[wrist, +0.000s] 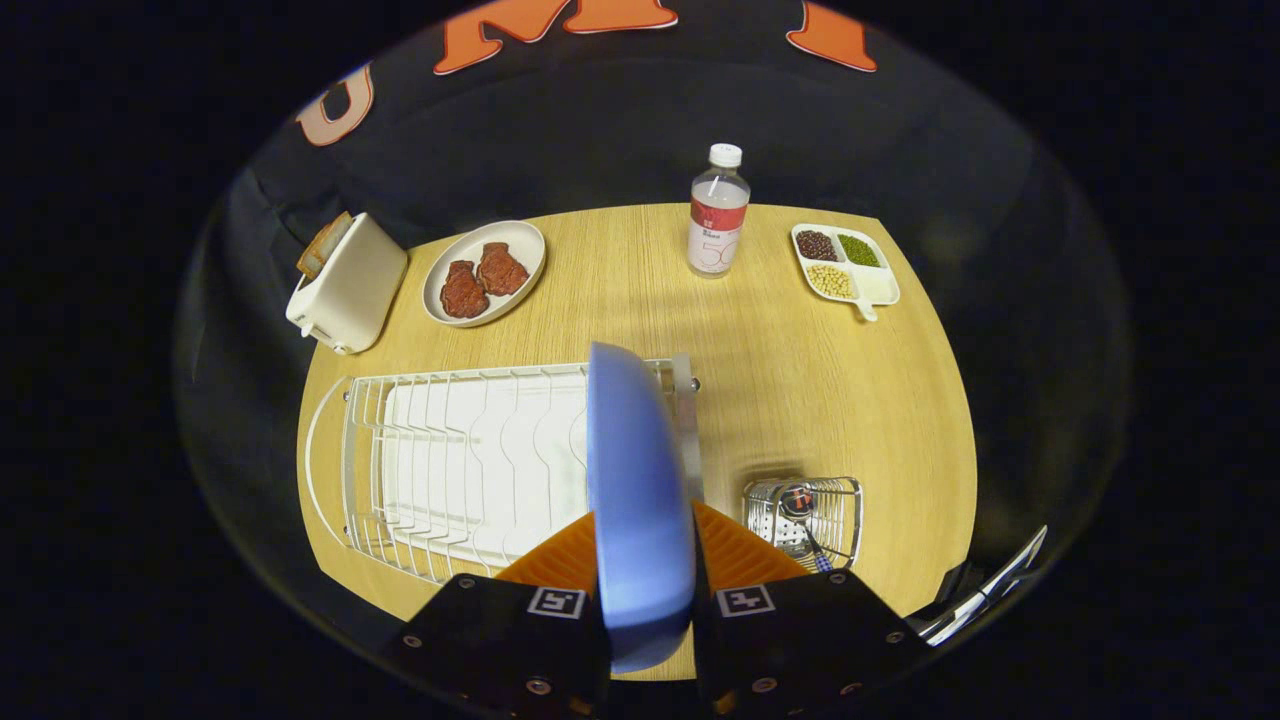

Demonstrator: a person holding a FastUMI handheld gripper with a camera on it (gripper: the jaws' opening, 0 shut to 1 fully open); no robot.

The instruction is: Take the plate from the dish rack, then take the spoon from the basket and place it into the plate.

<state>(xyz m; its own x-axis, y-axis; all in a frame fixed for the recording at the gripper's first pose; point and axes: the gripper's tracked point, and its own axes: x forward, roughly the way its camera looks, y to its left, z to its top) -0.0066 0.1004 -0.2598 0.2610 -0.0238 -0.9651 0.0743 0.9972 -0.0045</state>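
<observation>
A blue plate (635, 490) stands on edge between my two fingers, and my gripper (642, 560) is shut on it. The plate rises over the right end of the white wire dish rack (460, 460); whether it still rests in the rack or is lifted off it I cannot tell. To the right of my fingers a small wire basket (805, 515) sits on the wooden table (800, 370). A spoon (803, 520) with a dark handle lies inside it.
Beyond the rack stand a white toaster (350, 285) with toast, an oval plate (485, 272) holding two pieces of meat, a water bottle (718, 212) and a divided tray (845, 262) of beans. A metal object (985, 595) lies past the table's near right edge.
</observation>
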